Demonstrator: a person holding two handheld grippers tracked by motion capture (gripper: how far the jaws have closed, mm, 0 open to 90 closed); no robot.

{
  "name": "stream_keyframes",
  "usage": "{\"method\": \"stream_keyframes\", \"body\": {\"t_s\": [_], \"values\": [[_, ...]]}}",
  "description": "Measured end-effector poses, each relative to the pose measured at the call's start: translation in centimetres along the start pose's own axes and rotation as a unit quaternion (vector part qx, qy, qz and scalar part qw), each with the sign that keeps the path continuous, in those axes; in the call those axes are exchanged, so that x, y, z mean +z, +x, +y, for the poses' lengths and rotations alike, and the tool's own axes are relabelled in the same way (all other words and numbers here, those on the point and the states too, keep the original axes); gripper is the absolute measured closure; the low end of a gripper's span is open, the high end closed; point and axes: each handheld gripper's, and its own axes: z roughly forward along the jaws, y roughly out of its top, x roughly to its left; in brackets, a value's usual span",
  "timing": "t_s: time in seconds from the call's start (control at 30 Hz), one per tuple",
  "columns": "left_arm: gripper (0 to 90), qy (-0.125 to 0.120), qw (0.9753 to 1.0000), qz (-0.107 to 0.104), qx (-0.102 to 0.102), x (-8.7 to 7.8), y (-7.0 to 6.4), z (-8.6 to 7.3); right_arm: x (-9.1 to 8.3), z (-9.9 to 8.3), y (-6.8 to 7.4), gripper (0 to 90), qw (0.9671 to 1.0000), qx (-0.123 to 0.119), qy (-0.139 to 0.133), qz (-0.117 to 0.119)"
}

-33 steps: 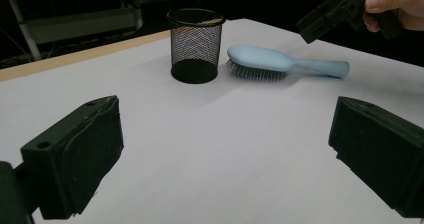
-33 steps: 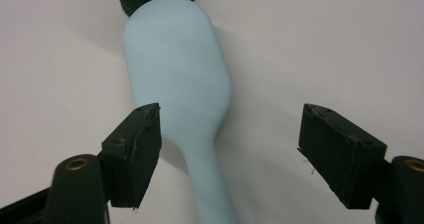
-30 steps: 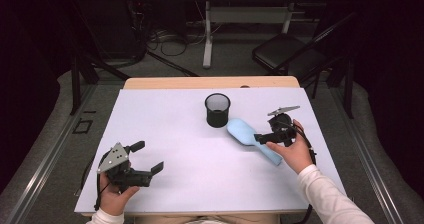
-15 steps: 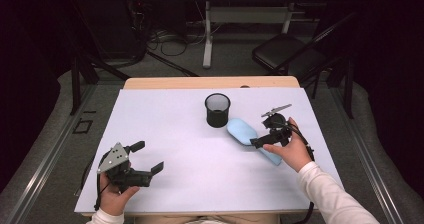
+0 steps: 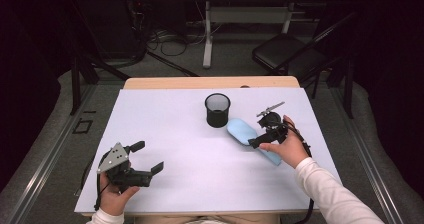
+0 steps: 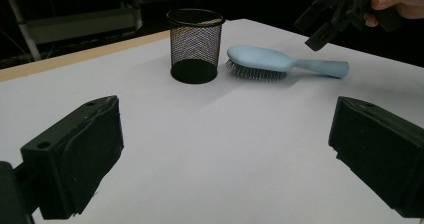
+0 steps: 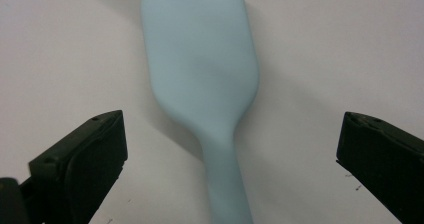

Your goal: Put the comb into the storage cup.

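2 grippers are seen at a white table [image 5: 175, 134], and the right gripper [image 5: 260, 136] is the one placed for work: it is held over a pale blue hairbrush [image 5: 240, 132], jaws pointing down at it. From the right gripper view, the jaws are spread wide with nothing between them, and the brush [image 7: 200, 74] is framed in the gap, its handle running toward the camera and its broad head away. The long axis of the brush is therefore crossed by the line between the 2 jaws, which is judged the right alignment for closing on the handle or neck.

On the table the brush lies bristles down, just beside a black mesh cup [image 5: 217, 110], with its head toward the cup and its handle trailing toward the person's right hand [image 5: 287, 146]. The left gripper [image 5: 142, 156] is held well apart, near the front left of the table, with its jaws wide and empty. In the left gripper view the cup [image 6: 194, 44] and the brush [image 6: 280, 61] are seen far ahead. The right hand is clearly the nearer of the 2.
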Motion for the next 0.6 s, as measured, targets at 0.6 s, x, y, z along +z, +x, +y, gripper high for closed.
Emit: {"method": "stream_keyframes", "body": {"t_s": [0.6], "values": [[0.9, -0.001, 1.0000, 0.001, 0.000, 0.0, 0.0, 0.0, 1.7, 0.8, 0.1, 1.7, 0.9976, -0.032, 0.059, -0.014]]}}
